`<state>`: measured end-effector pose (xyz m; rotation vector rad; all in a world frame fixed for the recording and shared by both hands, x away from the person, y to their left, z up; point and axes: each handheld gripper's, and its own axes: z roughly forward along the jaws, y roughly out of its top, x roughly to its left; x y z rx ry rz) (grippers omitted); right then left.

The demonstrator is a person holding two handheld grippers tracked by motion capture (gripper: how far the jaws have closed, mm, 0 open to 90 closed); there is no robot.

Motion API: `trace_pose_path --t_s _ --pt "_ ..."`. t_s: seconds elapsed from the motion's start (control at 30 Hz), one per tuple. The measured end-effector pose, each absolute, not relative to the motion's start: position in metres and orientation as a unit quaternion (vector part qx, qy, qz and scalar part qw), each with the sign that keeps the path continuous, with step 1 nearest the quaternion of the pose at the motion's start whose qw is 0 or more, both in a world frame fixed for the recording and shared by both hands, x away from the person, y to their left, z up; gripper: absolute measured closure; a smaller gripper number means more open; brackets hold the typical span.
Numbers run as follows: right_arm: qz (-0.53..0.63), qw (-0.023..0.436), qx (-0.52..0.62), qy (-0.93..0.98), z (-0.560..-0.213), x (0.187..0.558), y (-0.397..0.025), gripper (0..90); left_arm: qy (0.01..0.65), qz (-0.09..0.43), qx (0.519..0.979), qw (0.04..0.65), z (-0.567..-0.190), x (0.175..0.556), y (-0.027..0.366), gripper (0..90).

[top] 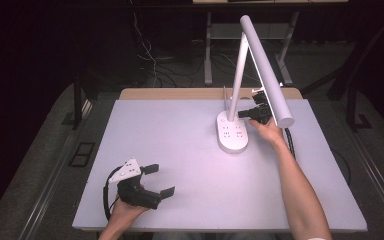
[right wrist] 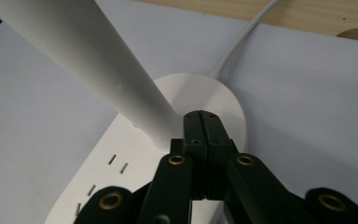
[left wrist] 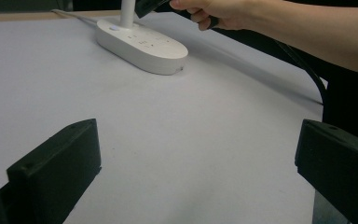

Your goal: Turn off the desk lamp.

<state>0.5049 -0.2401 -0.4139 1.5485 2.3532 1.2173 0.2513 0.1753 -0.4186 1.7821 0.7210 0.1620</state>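
Probably a lab: a bare white table, loose cables behind it, dark surroundings.

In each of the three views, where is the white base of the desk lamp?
High view: lamp base, right of centre, beside the right gripper.
Left gripper view: upper left, far beyond the open jaws.
Right gripper view: bottom centre, under the shut jaws.
Shared landmark: the white lamp post that rises from the base.

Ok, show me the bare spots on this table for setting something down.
Bare: the table's whole middle between the left hand-held gripper and the lamp base, plus the far-left part. Crowded: far right, where the shut right hand-held gripper meets the lamp post.
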Motion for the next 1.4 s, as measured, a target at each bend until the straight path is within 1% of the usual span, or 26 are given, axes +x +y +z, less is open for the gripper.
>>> trace_pose_path --t_s 0.3,0.63,0.8,1.4 --pt "0.392 0.037 0.513 0.763 -0.423 0.507 -0.234 90.0 0.309 0.071 0.759 0.569 -0.419 0.251 0.175 0.0" --pt "0.387 0.039 0.523 0.759 -0.424 0.504 -0.232 90.0 0.304 0.069 0.762 0.568 -0.419 0.250 0.173 0.0" --pt "0.379 0.054 0.522 0.762 -0.422 0.503 -0.230 90.0 0.307 0.069 0.759 0.569 -0.419 0.250 0.175 0.0" --pt "0.386 0.056 0.522 0.759 -0.424 0.502 -0.231 90.0 0.308 0.070 0.760 0.569 -0.419 0.250 0.174 0.0"
